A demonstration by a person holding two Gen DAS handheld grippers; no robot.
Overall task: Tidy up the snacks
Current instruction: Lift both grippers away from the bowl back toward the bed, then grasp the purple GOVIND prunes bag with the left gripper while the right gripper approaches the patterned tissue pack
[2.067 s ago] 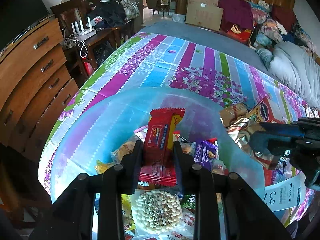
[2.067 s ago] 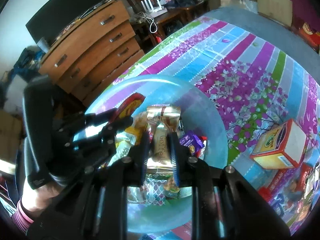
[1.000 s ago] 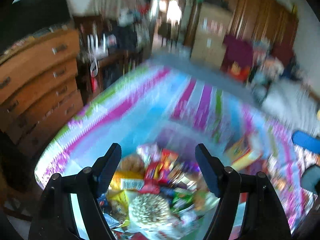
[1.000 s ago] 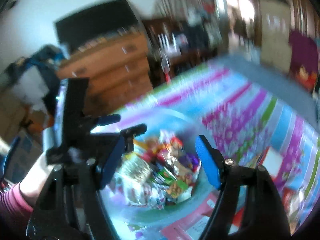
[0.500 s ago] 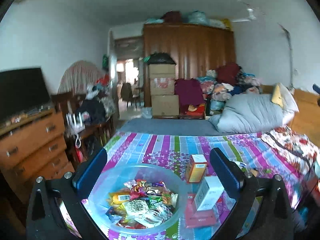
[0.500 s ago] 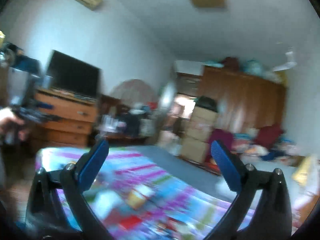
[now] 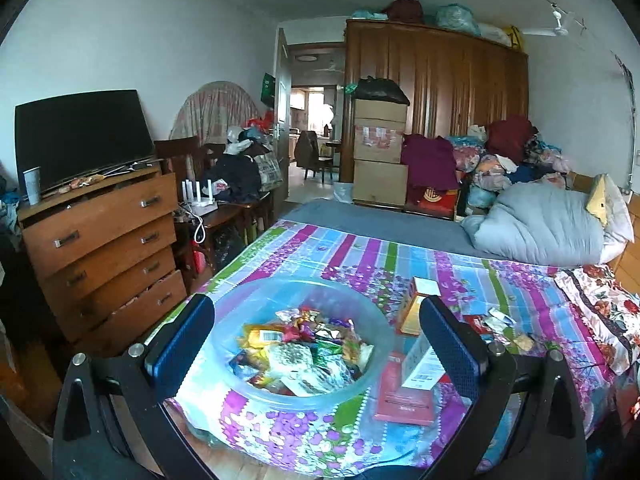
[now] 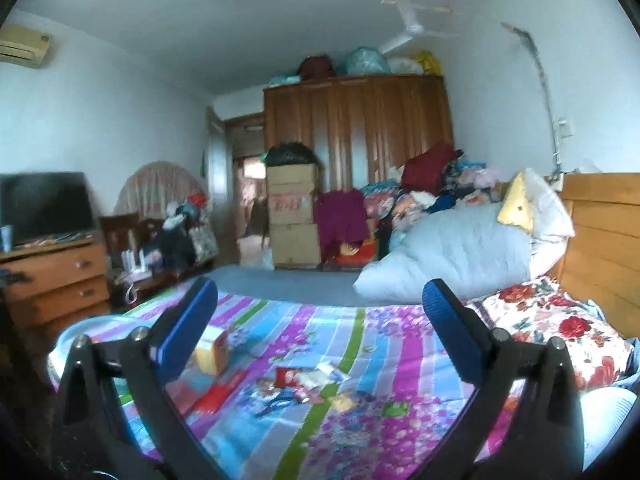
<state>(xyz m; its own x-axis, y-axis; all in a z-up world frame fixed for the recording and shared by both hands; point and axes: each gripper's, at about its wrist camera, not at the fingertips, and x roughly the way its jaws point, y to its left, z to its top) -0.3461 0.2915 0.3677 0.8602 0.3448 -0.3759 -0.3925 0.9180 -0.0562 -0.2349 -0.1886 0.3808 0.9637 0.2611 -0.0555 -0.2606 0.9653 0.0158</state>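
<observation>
A clear blue plastic bowl (image 7: 372, 332) full of wrapped snacks (image 7: 296, 348) sits on the striped floral bedspread (image 7: 360, 256). My left gripper (image 7: 316, 344) is wide open and empty, held back from the bowl at the bed's near edge. My right gripper (image 8: 316, 328) is wide open and empty, raised above the bed. Loose snack packets (image 8: 308, 380) lie on the bedspread below it. A yellow-orange box (image 7: 414, 308) stands right of the bowl and also shows in the right wrist view (image 8: 212, 350). The bowl rim (image 8: 80, 330) shows at the left.
A white box (image 7: 424, 360) rests on a flat red box (image 7: 404, 396) right of the bowl. A wooden dresser (image 7: 100, 248) with a TV stands left of the bed. A grey quilt (image 7: 540, 224) and pillows lie at the headboard end. Cardboard boxes (image 7: 380, 160) stand by the wardrobe.
Both grippers let go of their snack packets into the bowl, opened wide and pulled up and back from it. The right gripper swung right toward the middle of the bed.
</observation>
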